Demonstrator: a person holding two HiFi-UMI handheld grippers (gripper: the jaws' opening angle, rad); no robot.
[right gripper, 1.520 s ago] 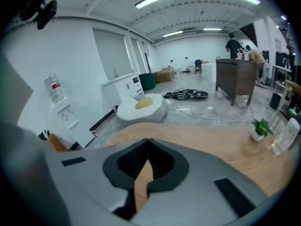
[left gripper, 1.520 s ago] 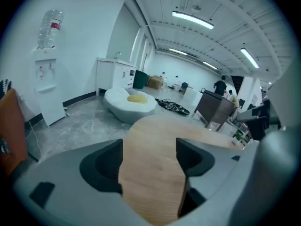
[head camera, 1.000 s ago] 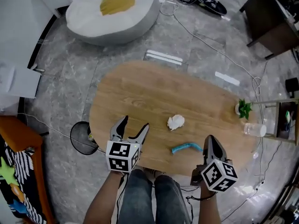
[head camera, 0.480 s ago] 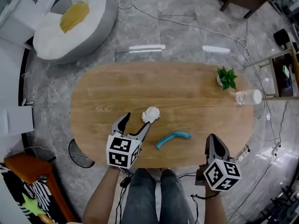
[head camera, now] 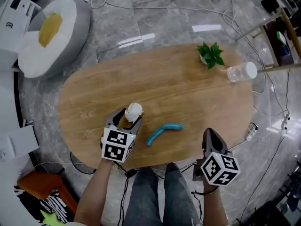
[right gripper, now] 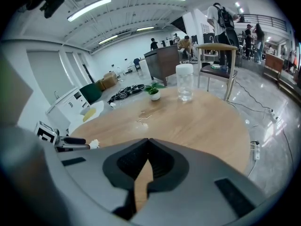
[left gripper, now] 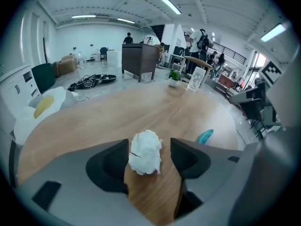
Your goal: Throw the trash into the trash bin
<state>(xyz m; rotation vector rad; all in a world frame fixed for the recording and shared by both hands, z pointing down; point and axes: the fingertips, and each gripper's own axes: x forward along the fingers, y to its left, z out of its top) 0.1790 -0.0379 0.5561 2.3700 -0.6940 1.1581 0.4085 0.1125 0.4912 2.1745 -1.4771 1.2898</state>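
A crumpled white paper ball (head camera: pixel 134 110) (left gripper: pixel 146 152) lies on the oval wooden table (head camera: pixel 188 93) near its front edge. My left gripper (head camera: pixel 129 117) (left gripper: pixel 149 147) straddles it, pointing down at the table. Its jaws are closing with the ball between them. The left pad is at the ball's side, and a strip of table still shows by the right pad. A bent blue piece of trash (head camera: pixel 162 131) (left gripper: pixel 205 136) lies just right of the ball. My right gripper (head camera: pixel 208 133) (right gripper: pixel 147 141) hangs over the front right edge, shut and empty.
A small potted plant (head camera: pixel 210 54) and a clear glass (head camera: pixel 241 71) stand at the table's far right. A white and yellow beanbag (head camera: pixel 47 34) sits on the floor at the far left. Cables run across the grey floor beyond the table.
Both grippers have come forward and down over the table. The left one has moved round the paper ball and its jaws have narrowed. The right one stays shut.
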